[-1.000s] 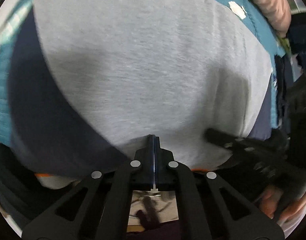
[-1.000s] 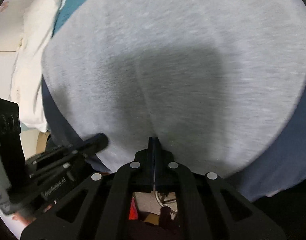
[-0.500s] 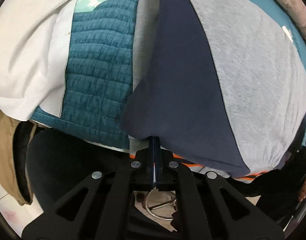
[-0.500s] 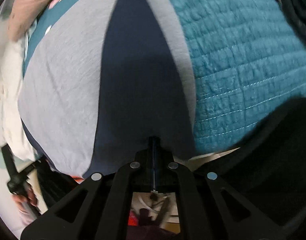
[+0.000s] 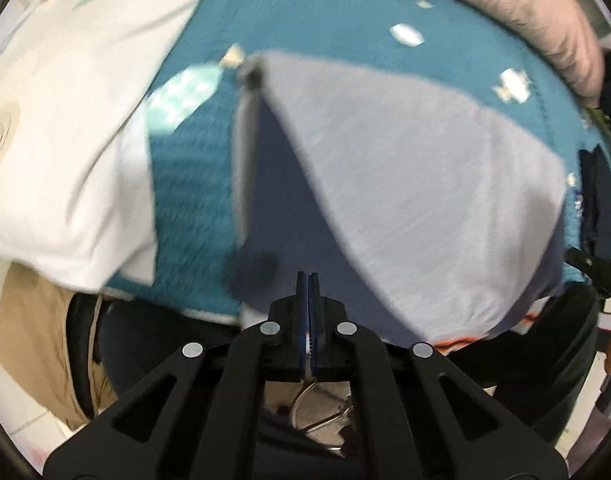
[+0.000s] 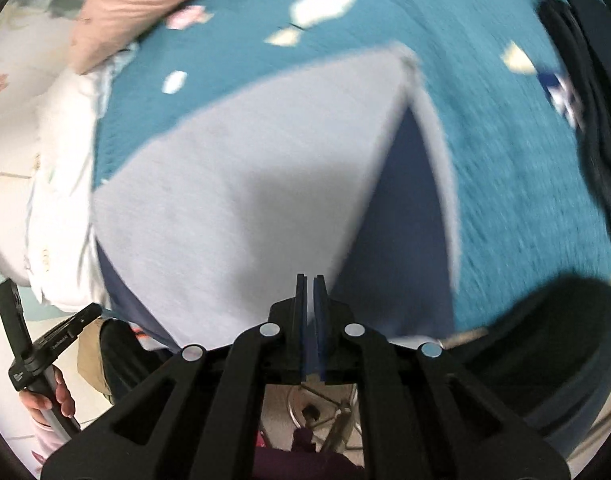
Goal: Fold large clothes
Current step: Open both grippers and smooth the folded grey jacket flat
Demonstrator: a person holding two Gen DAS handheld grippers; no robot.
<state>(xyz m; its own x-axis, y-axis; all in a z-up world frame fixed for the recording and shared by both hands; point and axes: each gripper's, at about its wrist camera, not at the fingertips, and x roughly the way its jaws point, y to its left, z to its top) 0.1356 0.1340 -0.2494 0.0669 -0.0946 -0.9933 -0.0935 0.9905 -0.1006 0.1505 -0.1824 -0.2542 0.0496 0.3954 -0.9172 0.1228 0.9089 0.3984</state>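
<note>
On the teal quilt (image 5: pixel 193 208), near edge: grey-and-navy garment (image 5: pixel 405 184) lies folded flat. Left claw (image 5: pixel 307 280) closed, empty; right claw (image 6: pixel 309 280) has just parted slightly, nothing between. Further folds probably remain.

Views one second earlier were filled by the grey garment (image 5: pixel 417 184) close under both grippers. Now the garment lies folded on the teal quilt (image 5: pixel 193 208), seen whole from farther off, with a navy panel (image 6: pixel 401 208) exposed along one side. The left gripper (image 5: pixel 307 280) has drawn back and upward, fingers (image 5: pixel 301 304) pressed together with no cloth between them. The right gripper (image 6: pixel 308 282) has likewise withdrawn; its fingers (image 6: pixel 319 304) have just parted slightly, a narrow gap showing, nothing between them.
</note>
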